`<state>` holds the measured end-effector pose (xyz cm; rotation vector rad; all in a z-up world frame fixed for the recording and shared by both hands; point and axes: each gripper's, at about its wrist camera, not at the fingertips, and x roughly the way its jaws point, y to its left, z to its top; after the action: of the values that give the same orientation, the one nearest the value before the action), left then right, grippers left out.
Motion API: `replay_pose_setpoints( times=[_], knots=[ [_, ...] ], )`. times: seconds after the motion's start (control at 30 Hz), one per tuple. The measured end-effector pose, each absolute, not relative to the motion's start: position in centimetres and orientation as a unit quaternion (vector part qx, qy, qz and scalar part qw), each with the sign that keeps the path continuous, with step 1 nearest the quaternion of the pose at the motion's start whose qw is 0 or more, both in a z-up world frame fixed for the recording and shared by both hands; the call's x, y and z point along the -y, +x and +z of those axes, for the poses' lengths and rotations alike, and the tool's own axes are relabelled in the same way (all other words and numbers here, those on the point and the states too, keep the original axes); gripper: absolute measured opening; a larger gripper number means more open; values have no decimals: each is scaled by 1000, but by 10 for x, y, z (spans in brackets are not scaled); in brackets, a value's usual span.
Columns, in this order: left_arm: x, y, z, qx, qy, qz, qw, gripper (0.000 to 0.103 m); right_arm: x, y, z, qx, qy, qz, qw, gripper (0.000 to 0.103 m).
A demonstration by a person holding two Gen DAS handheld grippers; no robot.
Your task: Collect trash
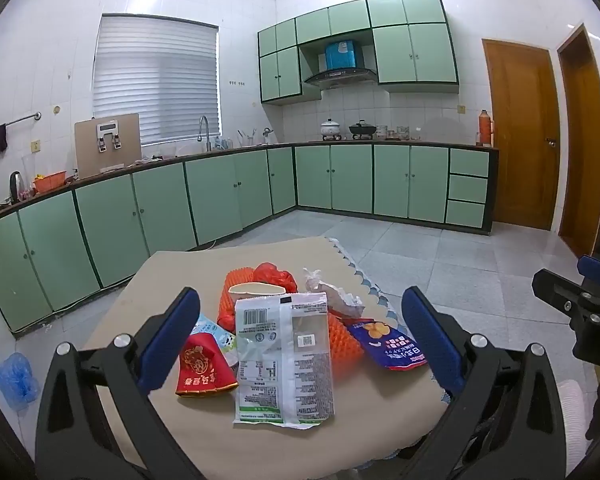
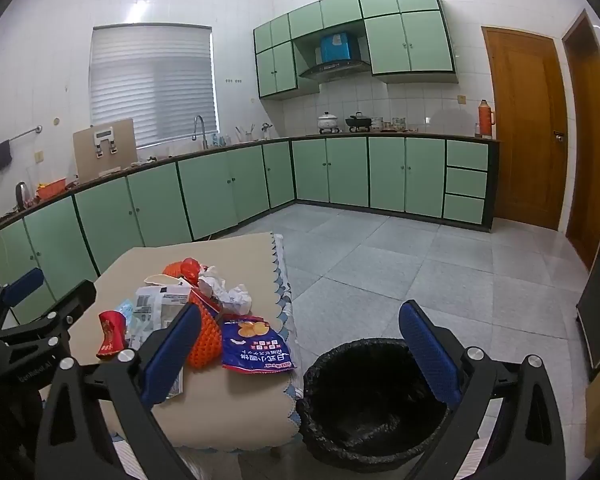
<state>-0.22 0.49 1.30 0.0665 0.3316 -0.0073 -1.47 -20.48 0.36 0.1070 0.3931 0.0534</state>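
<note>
Green cabinets (image 1: 228, 196) line the tiled kitchen behind a beige-clothed table (image 1: 204, 432) bearing the trash pile, black-lined bin (image 2: 364, 404) just beside it, white barcoded wrapper (image 1: 284, 360) foremost, blue chip bag (image 1: 390, 342) with unreadable Asian script, while left gripper (image 1: 300, 336) and right gripper (image 2: 300, 344) both gape wide, empty.

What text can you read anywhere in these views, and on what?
"GenRobot.AI": left gripper body, right wrist view.
"DA", cut off: right gripper body.
Blue snack bag: Chinese characters, inverted, unreadable.
White wrapper: barcode, QR code, print too small.
Red packet: gold characters, illegible.
</note>
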Motion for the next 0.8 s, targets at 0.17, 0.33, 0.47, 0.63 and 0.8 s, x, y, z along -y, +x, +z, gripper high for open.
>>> replay_pose_setpoints(
  times=[0.17,0.33,0.47,0.63,0.8],
  knots=[
    [-1,-6,9,-162,35,0,986,98,205,-11,8,-195,54,27,979,97],
    [-3,-8,13,-162,35,-1,986,98,206,-11,8,-194,55,27,979,97],
    [-2,-6,10,-162,36,0,986,98,206,-12,8,-193,55,28,979,97],
    [-2,-6,10,-162,36,0,986,98,203,-12,6,-192,56,27,979,97],
    [-1,-6,9,-162,36,-1,986,98,203,-10,7,-191,56,28,980,97]
  ],
)
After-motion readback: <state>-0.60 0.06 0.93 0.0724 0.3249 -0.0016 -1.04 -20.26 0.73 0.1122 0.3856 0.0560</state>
